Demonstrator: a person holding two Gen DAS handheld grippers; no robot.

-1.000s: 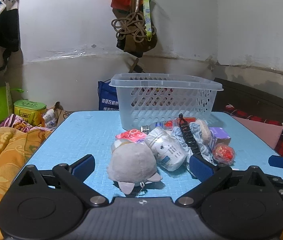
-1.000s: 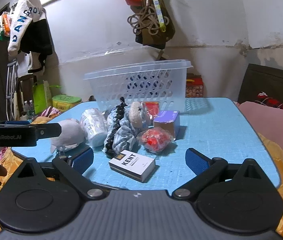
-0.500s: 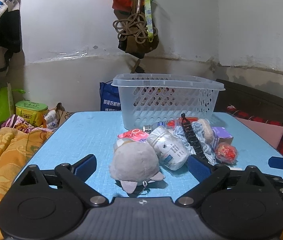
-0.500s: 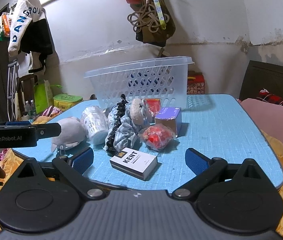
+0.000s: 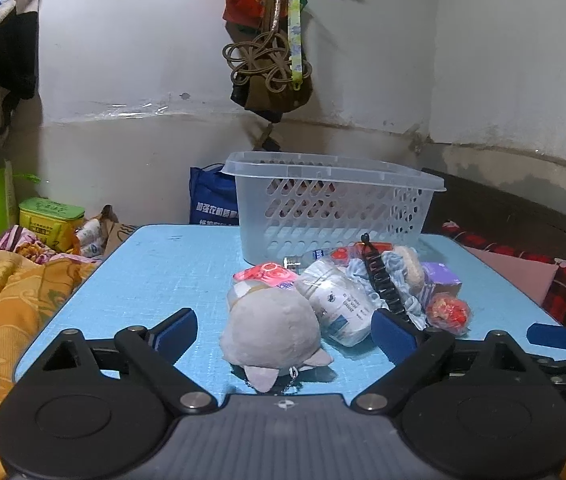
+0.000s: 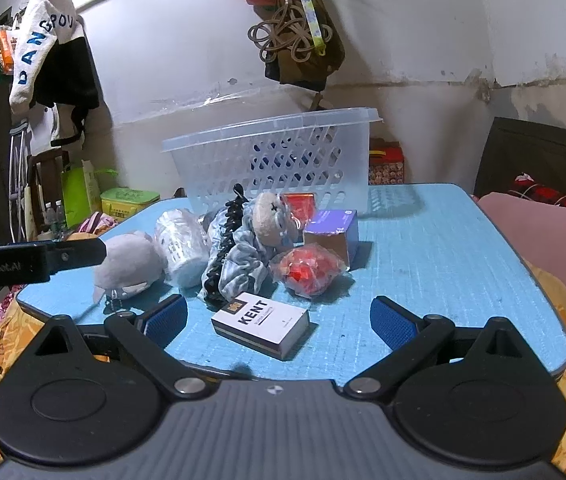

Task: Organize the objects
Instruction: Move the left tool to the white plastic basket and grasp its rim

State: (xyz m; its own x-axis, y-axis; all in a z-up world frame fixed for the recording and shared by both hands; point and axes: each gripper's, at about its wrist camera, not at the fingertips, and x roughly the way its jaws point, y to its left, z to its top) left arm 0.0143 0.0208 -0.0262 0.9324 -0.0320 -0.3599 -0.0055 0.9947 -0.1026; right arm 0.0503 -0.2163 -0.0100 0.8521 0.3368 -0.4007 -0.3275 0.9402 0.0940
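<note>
On the blue table [image 5: 155, 280] lies a grey plush toy [image 5: 271, 328]. It sits between the fingers of my left gripper [image 5: 283, 334], whose jaws are closing; the pads stand clear of it. Behind it are a white wrapped bottle [image 5: 339, 304], a black hair claw [image 5: 383, 280], a purple box [image 5: 441, 278] and a red packet [image 5: 447, 312]. A clear plastic basket [image 5: 335, 208] stands at the back. My right gripper [image 6: 279, 320] hangs open over the table's near edge with a white KENT box [image 6: 261, 324] between its fingers, untouched. The plush toy [image 6: 127, 264] and basket [image 6: 275, 160] show here too.
An orange blanket [image 5: 7, 312] lies left of the table and a pink pillow [image 6: 543, 240] on the right. A green tin [image 5: 51, 216] and a blue bag [image 5: 211, 200] sit beyond the table. Bags and cords hang on the wall [image 5: 271, 60].
The left gripper's fingers have come slightly closer together around the plush toy. The right gripper and the objects have not moved.
</note>
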